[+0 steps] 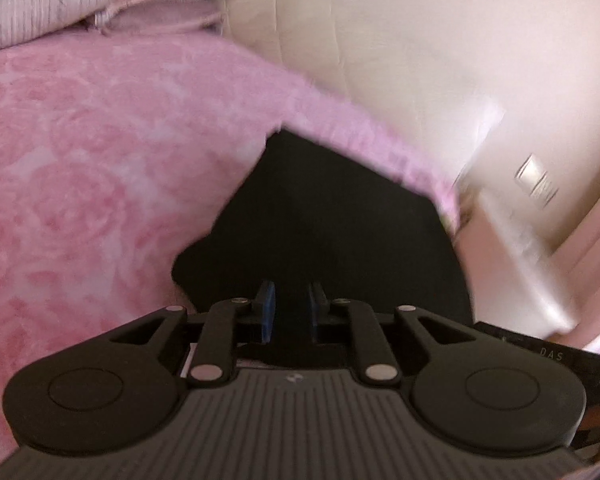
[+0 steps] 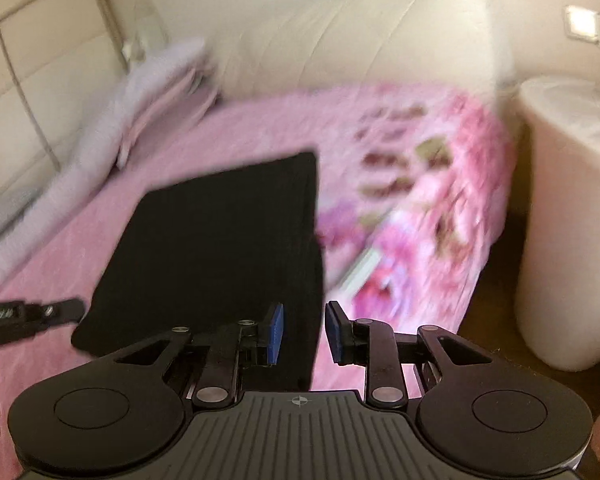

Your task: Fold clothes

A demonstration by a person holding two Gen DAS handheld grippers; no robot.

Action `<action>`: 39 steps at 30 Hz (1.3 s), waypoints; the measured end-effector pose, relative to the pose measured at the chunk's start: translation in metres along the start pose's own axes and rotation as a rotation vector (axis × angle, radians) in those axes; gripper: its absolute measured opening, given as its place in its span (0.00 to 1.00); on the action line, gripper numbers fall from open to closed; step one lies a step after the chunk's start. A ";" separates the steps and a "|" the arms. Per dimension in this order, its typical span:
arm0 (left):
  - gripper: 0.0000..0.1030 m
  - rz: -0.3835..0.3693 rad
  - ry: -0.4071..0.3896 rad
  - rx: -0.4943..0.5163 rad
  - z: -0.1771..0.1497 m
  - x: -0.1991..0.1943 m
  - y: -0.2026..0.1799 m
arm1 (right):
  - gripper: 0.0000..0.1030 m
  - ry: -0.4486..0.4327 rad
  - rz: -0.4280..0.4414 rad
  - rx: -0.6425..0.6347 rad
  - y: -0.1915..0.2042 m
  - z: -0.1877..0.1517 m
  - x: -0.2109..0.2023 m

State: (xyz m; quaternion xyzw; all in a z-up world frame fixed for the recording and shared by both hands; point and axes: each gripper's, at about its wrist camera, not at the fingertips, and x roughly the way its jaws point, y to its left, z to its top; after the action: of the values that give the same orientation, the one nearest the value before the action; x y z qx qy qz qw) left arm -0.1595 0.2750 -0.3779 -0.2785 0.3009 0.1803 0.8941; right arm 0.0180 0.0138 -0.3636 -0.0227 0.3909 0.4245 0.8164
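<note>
Black garment [image 2: 216,248] flat on the pink bed [image 2: 260,128], already a neat rectangle, long axis running away from both grippers toward the cream headboard [image 2: 360,40]. Right gripper [image 2: 303,334] poised over the near right edge of the cloth, blue pads parted to a middling gap, nothing pinched: left pad above black fabric, right pad above pink cover. Left gripper [image 1: 291,312] narrow, a slim gap between pads, no cloth caught in it; garment straight ahead in that view, stretching to the far bed edge. Tip of the left gripper also visible in the right wrist view, just beside the near left corner of the garment. Both about equally near, one per near corner, so a likely next fold would lift the near edge away along the long axis. Pillows [image 2: 140,104] stacked at the far left, flowered sheet [image 2: 428,184] to the right, white rounded piece [image 2: 572,220] beyond the bedside; none in the way. Heavy blur, so exact contact with fabric unclear.
</note>
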 end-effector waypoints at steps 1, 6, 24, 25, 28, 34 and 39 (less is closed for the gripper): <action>0.12 0.033 0.024 0.003 0.000 0.003 -0.003 | 0.27 0.033 -0.028 0.002 0.000 -0.002 0.008; 0.14 0.078 0.007 0.022 0.002 -0.019 -0.024 | 0.27 0.013 -0.064 0.095 -0.002 0.007 -0.011; 0.27 0.205 0.074 0.087 -0.041 -0.085 -0.069 | 0.28 0.043 -0.085 0.059 0.036 -0.034 -0.075; 0.27 0.210 0.075 0.096 -0.046 -0.091 -0.072 | 0.28 0.046 -0.085 0.058 0.038 -0.040 -0.080; 0.27 0.222 0.073 0.128 -0.061 -0.112 -0.081 | 0.28 0.051 -0.088 0.053 0.046 -0.052 -0.099; 0.31 0.214 0.007 0.195 -0.075 -0.156 -0.110 | 0.28 -0.039 -0.092 0.015 0.062 -0.053 -0.148; 0.33 0.197 -0.042 0.243 -0.084 -0.184 -0.135 | 0.28 -0.101 -0.084 0.004 0.068 -0.057 -0.182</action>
State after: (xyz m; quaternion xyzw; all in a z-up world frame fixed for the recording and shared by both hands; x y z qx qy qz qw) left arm -0.2691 0.0904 -0.2635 -0.1337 0.3276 0.2350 0.9053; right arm -0.1261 -0.0871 -0.2635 -0.0159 0.3489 0.3898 0.8521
